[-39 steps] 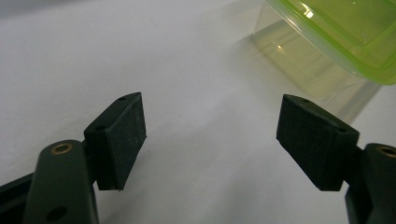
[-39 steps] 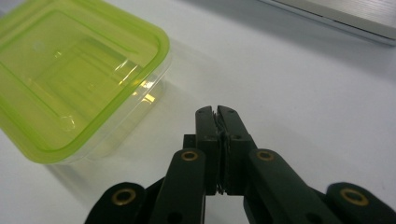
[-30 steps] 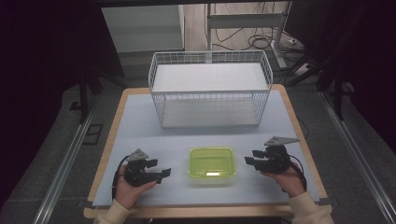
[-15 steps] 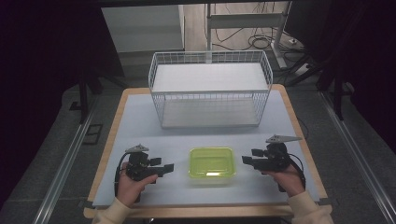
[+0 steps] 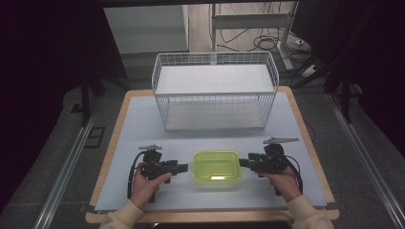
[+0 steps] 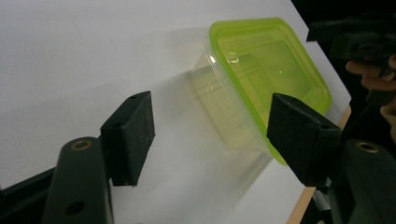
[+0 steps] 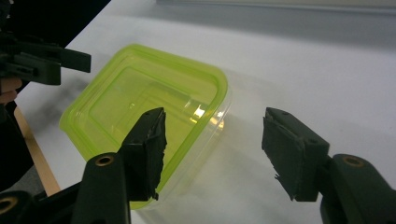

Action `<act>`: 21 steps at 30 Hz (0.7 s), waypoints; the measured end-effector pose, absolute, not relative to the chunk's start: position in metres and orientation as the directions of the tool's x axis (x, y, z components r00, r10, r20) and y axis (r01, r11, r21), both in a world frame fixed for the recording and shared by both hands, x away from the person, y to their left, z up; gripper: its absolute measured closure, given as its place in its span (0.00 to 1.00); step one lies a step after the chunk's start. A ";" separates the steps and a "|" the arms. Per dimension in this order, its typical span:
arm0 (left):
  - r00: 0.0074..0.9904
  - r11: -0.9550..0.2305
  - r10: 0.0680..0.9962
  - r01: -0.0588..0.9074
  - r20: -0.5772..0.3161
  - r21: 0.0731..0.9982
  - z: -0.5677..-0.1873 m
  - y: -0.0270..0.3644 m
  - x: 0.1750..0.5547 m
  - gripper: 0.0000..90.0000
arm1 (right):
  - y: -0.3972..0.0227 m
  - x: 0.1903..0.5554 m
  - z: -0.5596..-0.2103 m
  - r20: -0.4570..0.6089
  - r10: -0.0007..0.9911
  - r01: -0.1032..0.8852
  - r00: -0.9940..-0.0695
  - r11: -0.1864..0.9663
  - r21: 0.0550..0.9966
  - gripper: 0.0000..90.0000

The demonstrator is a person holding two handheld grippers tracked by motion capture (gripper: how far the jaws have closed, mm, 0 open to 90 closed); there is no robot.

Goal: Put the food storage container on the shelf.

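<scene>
Partly, right gripper hides green container

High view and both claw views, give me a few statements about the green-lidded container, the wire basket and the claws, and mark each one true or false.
1. The green-lidded container sits on the table between the two claws. True.
2. The left claw is shut on the container. False: it is open, jaws spread.
3. The white wire basket stands beyond the container. True.
4. The container lies inside the basket. False: it rests on the table.
5. The right claw is open. True.
</scene>
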State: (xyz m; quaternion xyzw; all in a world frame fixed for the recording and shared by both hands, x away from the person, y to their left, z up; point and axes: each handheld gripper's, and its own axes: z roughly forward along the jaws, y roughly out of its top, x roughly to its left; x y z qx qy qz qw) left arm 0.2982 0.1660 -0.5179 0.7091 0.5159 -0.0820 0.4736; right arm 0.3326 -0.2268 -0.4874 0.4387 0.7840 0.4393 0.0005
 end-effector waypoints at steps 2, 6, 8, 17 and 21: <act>0.451 -0.009 0.638 0.815 -0.625 0.579 -0.520 0.164 0.301 0.39 | -0.226 0.333 -0.490 0.399 0.685 0.699 -0.610 0.227 0.678 0.46; 0.453 -0.011 0.623 0.820 -0.638 0.572 -0.520 0.157 0.305 0.42 | -0.225 0.332 -0.493 0.418 0.675 0.712 -0.607 0.228 0.664 0.51; 0.455 -0.018 0.616 0.824 -0.643 0.567 -0.522 0.153 0.308 0.44 | -0.224 0.333 -0.495 0.435 0.667 0.722 -0.604 0.228 0.653 0.53; 0.443 -0.012 0.562 0.849 -0.699 0.528 -0.530 0.142 0.315 0.67 | -0.216 0.336 -0.502 0.482 0.648 0.754 -0.590 0.229 0.616 0.65; 0.445 -0.030 0.539 0.858 -0.715 0.512 -0.534 0.138 0.313 0.76 | -0.212 0.337 -0.506 0.510 0.637 0.777 -0.578 0.240 0.582 0.72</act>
